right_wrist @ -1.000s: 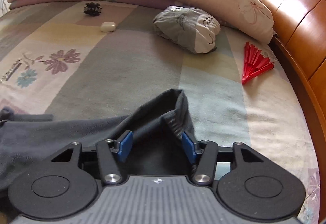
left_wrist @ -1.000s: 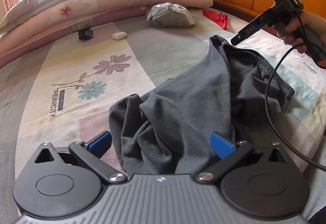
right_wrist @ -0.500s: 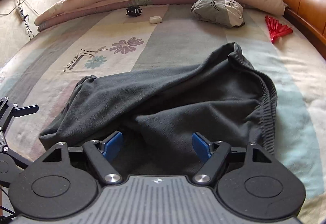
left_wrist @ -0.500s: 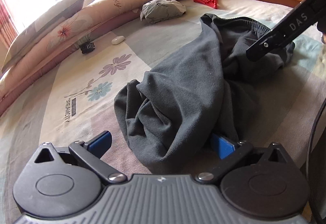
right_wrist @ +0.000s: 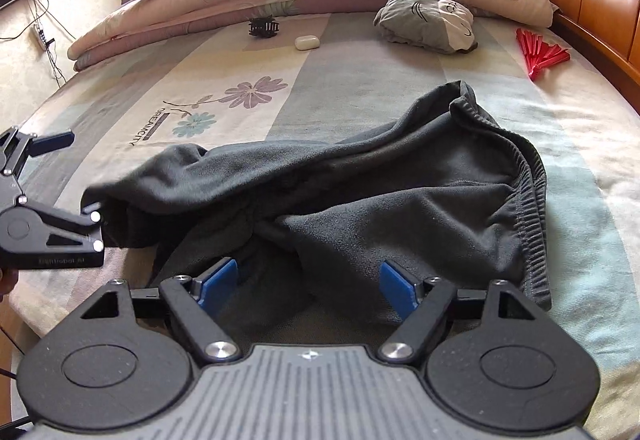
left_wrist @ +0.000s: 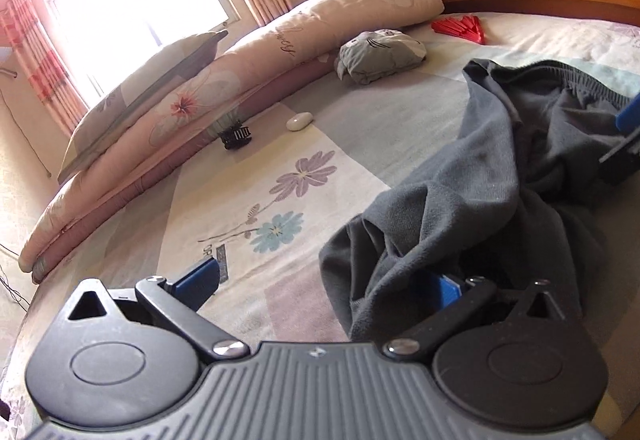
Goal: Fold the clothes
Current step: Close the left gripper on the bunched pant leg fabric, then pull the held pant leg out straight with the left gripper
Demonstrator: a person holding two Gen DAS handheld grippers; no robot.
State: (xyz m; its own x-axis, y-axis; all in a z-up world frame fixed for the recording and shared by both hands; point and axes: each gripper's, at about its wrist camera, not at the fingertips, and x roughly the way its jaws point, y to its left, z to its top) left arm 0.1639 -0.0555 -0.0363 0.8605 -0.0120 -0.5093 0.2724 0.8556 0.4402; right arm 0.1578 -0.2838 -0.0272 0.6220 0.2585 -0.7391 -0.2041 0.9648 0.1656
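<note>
Meanwhile both the left gripper (left_wrist: 328, 282) and right gripper (right_wrist: 308, 282), fingers spread wide and holding nothing, had dropped low over the rumpled dark grey trousers (right_wrist: 360, 184) (waistband at two o'clock), likely seeking fresh holds.

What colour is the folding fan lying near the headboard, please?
The folding fan is red, seen best in the right wrist view.

Your left gripper (left_wrist: 324, 282) sits low with its jaws spread wide. Your right gripper (right_wrist: 310, 280) is low too, its jaws well apart.
</note>
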